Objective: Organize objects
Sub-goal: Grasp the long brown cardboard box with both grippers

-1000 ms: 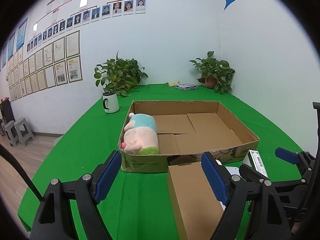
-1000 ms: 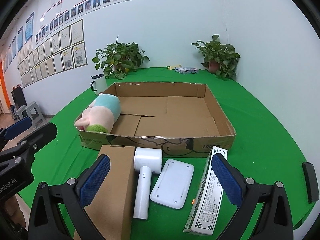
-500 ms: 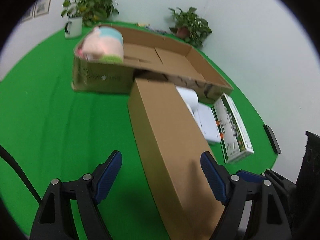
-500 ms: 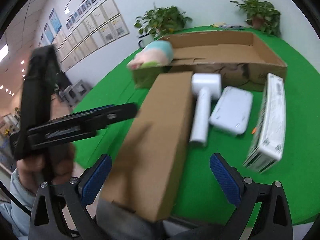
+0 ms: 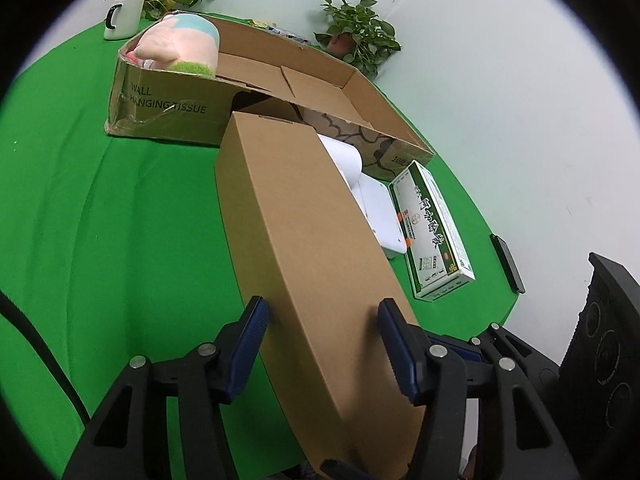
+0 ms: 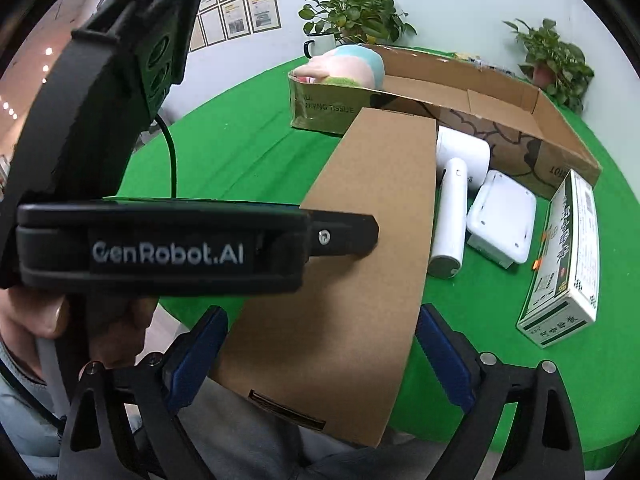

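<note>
Open green desk lies left of the long carton, wide enough for a tool to pass. On the carton's right, the white dryer, white pad and green box crowd close together, leaving only narrow gaps. The far side is blocked by the tray, whose floor is free except the plush in its left corner.

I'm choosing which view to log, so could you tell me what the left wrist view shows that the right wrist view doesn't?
Left wrist only: the white mug whole, and a thin black device at the table's edge. Right wrist only: the left gripper's body from outside, the white handheld device whole, and framed papers on the wall. Both: the long brown box, the open carton, the plush toy.
</note>
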